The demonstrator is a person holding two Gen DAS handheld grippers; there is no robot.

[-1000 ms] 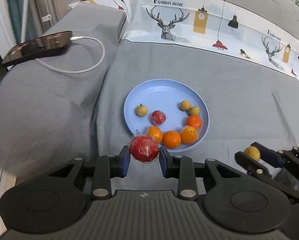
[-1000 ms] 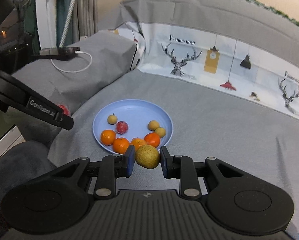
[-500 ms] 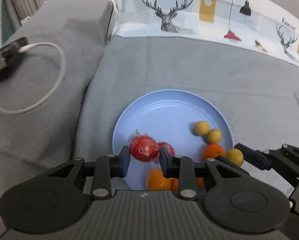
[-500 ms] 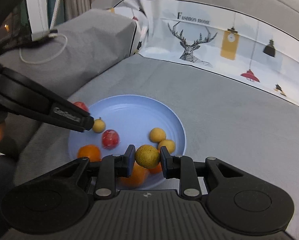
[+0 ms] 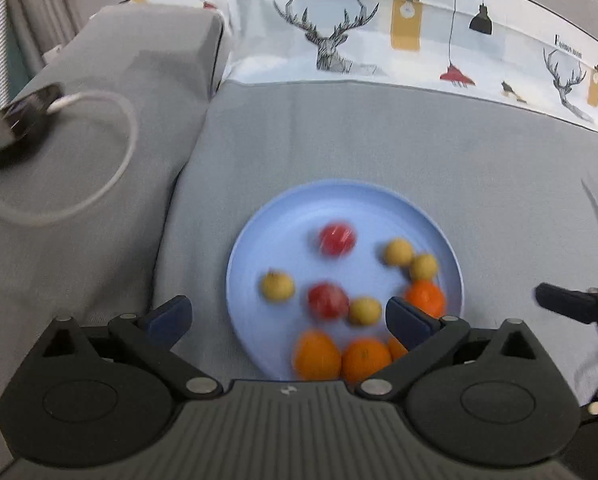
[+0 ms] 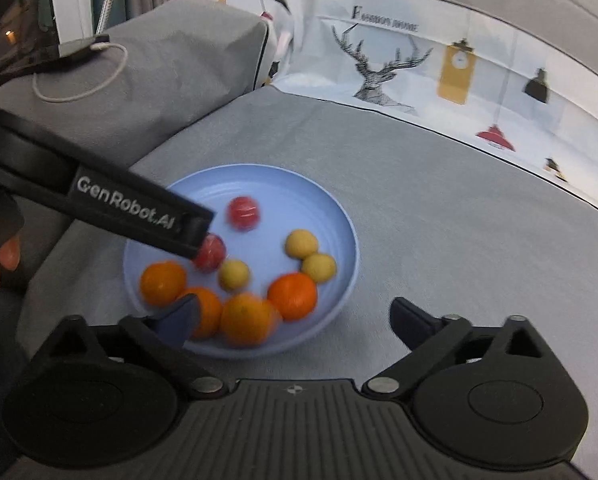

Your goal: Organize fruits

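Note:
A light blue plate [image 5: 283, 216] [image 6: 339, 224] lies on the grey bedcover and holds several fruits. Two red fruits [image 5: 337, 238] [image 6: 242, 213] lie on it; the farther one is blurred. Several small yellow fruits [image 5: 364, 310] [image 6: 234, 275] and several oranges [image 5: 317, 354] [image 6: 293, 296] lie with them. My left gripper [image 5: 287, 316] is open and empty over the plate's near edge. My right gripper [image 6: 295, 314] is open and empty at the plate's near rim. The left gripper's finger [image 6: 139, 216] reaches over the plate in the right wrist view.
A phone [image 5: 15, 124] with a white charging cable [image 5: 115, 176] lies on the grey cushion at the left. A printed pillowcase with deer and lamps [image 5: 379, 40] runs along the back. The right gripper's finger [image 5: 567, 306] shows at the right edge.
Both grippers have opened. The wrapped red fruit left my left gripper and the yellow fruit left my right gripper; both now lie on the plate, still blurred from motion.

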